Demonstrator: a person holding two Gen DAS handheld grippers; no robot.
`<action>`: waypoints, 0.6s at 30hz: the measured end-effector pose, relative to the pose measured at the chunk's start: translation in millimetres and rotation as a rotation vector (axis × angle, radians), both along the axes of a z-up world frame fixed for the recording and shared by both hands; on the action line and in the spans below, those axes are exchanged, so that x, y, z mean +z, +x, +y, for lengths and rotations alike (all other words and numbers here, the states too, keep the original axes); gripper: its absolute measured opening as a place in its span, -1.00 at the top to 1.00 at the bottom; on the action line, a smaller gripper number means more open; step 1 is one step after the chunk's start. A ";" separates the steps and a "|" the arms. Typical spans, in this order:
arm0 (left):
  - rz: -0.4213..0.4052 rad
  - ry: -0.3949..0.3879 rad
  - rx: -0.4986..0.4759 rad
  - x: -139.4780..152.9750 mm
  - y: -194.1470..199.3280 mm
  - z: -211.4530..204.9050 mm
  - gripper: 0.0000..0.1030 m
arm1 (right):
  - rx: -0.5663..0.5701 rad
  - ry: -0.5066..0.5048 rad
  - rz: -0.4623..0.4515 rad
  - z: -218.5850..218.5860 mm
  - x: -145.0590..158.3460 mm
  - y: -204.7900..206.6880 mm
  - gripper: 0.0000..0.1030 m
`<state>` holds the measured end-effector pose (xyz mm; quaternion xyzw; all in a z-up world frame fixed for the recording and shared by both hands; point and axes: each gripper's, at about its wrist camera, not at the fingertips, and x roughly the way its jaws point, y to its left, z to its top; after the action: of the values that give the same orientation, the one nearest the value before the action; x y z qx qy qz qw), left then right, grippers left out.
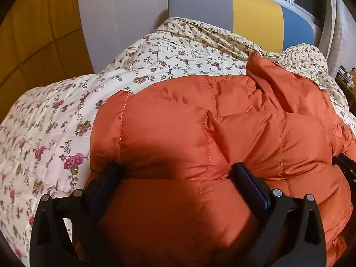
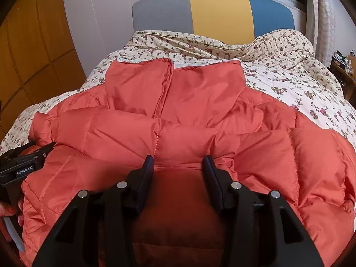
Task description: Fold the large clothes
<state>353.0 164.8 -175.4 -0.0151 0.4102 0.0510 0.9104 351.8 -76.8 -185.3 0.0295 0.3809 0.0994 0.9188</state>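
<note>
Lying on the floral quilt [image 2: 278,75] of the bed, the orange puffer jacket [image 2: 200,102] sits under both tools; left gripper [image 1: 175,169] spread wide, released, its side reading "GenRobot.AI"; right gripper [image 2: 178,162] half-closed, pinching a jacket fold.

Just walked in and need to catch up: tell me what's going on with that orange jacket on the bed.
A person with a handheld gripper in each hand is folding an orange puffer jacket spread on a floral quilt on the bed. The right gripper has its fingers set around a puffed bunch of the jacket's near edge, pressing into it. The left gripper stands wide open over the jacket's other end, its fingertips resting on the fabric without clamping it. The collar lies toward the headboard.
</note>
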 end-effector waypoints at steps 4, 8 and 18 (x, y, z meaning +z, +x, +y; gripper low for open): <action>-0.004 0.019 0.005 10.1 -15.8 0.0 -0.94 | 0.026 0.004 0.042 -2.5 10.8 -9.9 -0.41; -0.030 0.012 -0.011 27.6 -55.4 5.5 -0.94 | 0.036 0.057 0.058 -15.5 34.7 -45.0 -0.45; -0.011 0.010 -0.021 29.9 -177.4 39.2 -0.94 | -0.109 0.207 0.028 -128.6 76.6 -166.9 -0.46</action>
<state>175.6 204.0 -145.5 -0.0066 0.4051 0.0433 0.9132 184.9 -205.5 -108.7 0.1460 0.3794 0.0877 0.9094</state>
